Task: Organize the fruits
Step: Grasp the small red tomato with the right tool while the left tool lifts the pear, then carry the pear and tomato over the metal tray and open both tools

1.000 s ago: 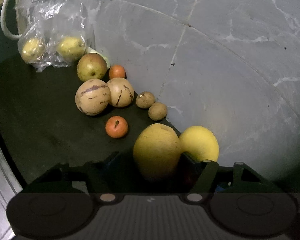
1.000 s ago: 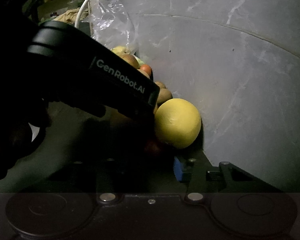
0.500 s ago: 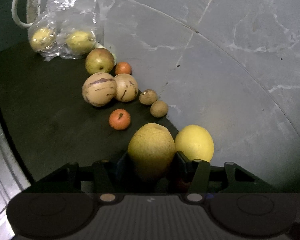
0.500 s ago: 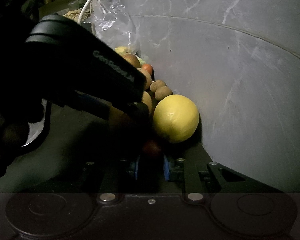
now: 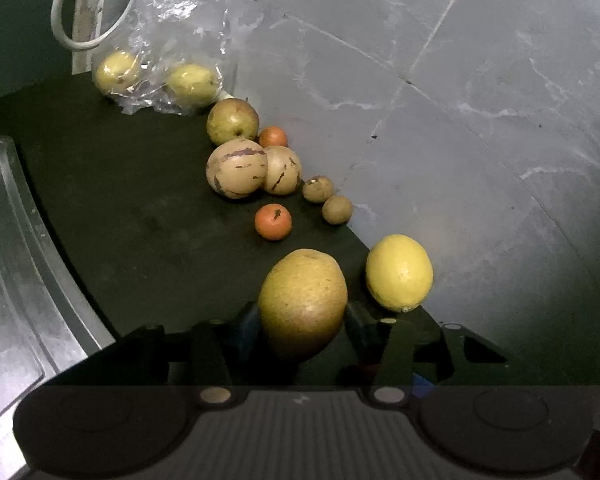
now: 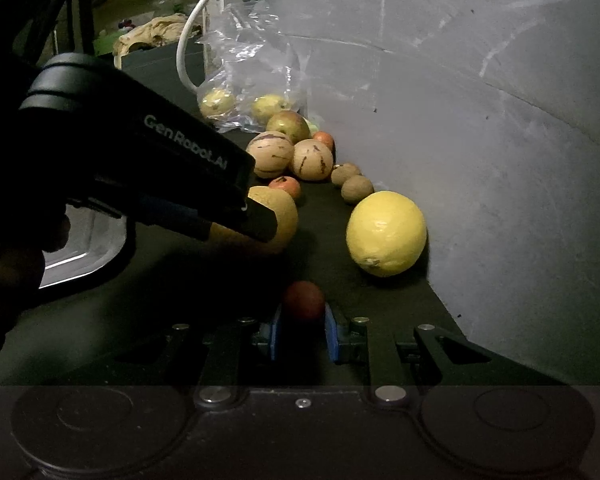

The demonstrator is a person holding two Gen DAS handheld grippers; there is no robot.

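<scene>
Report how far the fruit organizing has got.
Done: nothing clearly sorted; the metal tray shows no fruit in its visible part. In hand: the left gripper holds a large yellow-brown fruit; the right gripper has its jaws around a small red fruit. Left: the lemon, the other loose fruit, and two in the plastic bag.

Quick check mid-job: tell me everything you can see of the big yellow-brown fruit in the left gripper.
The big yellow-brown fruit is rounded and pear-like, with dull, finely speckled skin, yellower on top and browner below. It sits between the two fingers of the left gripper, which press its sides. Whether it still touches the dark counter cannot be told. The lemon lies close by, apart from it.
</scene>
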